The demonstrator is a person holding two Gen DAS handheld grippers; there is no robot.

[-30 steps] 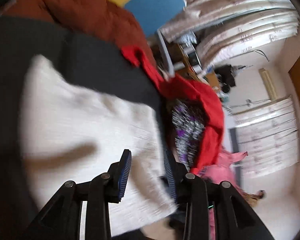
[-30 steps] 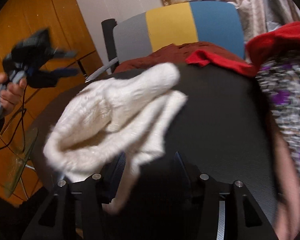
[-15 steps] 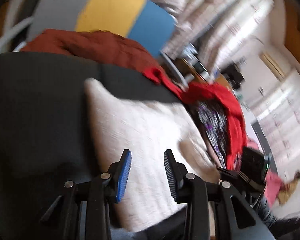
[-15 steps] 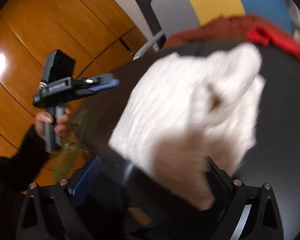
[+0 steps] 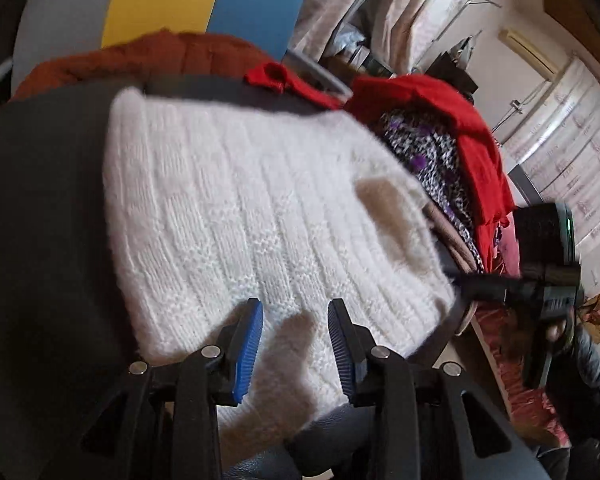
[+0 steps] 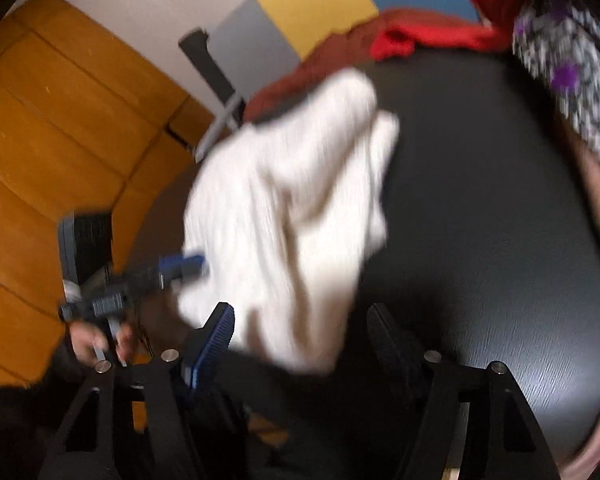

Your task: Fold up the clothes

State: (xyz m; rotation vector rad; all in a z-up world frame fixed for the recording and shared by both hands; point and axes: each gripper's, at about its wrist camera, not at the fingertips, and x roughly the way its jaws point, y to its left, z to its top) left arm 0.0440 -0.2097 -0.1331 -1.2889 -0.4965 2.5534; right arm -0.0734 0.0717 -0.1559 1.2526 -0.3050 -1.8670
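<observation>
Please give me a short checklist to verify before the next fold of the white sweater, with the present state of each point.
1. Left tool open: ok, fingers apart over the sweater.
2. Right tool open: ok, fingers spread wide.
3. Sweater lies on the black table: ok.
4. Sweater flat: not ok, right view shows it bunched.
5. Near hem fully on the table: cannot tell.
6. Red garment and patterned cloth apart from sweater: cannot tell.

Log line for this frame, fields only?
task: fold clothes | white knit sweater on black table | left gripper open over hem | right gripper open
</observation>
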